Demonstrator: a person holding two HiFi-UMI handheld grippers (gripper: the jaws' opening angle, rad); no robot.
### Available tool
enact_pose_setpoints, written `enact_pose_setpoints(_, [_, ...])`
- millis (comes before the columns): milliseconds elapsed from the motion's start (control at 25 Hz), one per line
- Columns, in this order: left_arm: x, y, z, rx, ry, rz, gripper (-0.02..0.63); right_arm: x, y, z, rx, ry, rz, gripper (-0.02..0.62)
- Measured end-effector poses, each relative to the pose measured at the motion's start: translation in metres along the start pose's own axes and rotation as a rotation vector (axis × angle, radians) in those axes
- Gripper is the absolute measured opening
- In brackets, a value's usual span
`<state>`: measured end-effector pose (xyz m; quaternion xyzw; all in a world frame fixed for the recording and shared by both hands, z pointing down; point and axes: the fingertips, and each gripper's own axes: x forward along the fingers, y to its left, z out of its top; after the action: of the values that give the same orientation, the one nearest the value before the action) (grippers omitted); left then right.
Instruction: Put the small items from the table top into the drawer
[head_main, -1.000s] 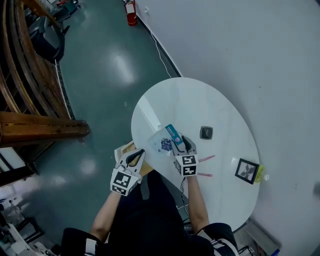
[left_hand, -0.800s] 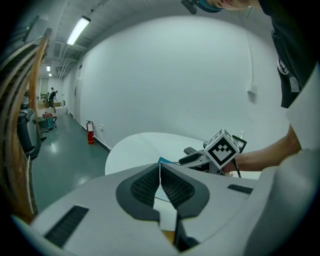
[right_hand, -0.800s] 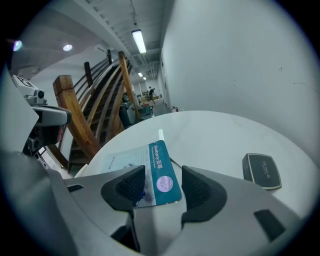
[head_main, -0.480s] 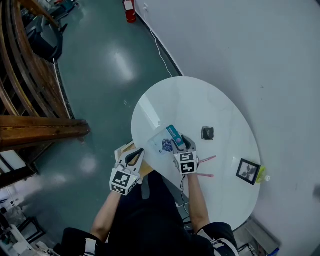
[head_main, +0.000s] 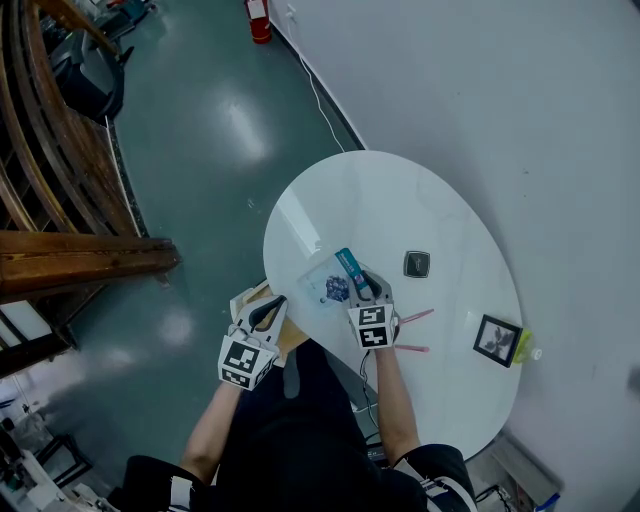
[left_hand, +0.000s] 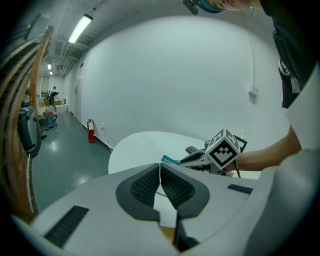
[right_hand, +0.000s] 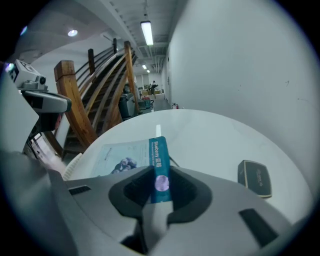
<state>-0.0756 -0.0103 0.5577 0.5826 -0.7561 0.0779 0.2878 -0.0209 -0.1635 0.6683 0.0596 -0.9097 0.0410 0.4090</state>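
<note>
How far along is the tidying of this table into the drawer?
Done: the drawer looks open; its contents are hidden. In hand: the right tool has just been closing its jaws on a teal packet; the left tool is shut and empty. Left on the table: a flat blueberry sachet, a dark case, two pink sticks and a small picture frame.

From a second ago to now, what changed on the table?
The right gripper has just been closing its jaws on the tube and now pinches it. It rolled a little as it did so. The tube has hardly moved. The left gripper stayed shut and empty by the table's edge. The sheet, case and frame lie where they were.
</note>
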Motion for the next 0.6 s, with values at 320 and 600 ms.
enact_pose_setpoints(320, [-0.007,-0.004,-0.007,0.001,0.007,-0.006,0.021,-0.003,0.000,-0.008,-0.021,-0.010,-0.020,0.032])
enact_pose_setpoints(600, [-0.016,0.000,-0.011,0.002,0.003,0.003,0.021,-0.009,0.011,-0.009,0.051,-0.024,0.022,0.029])
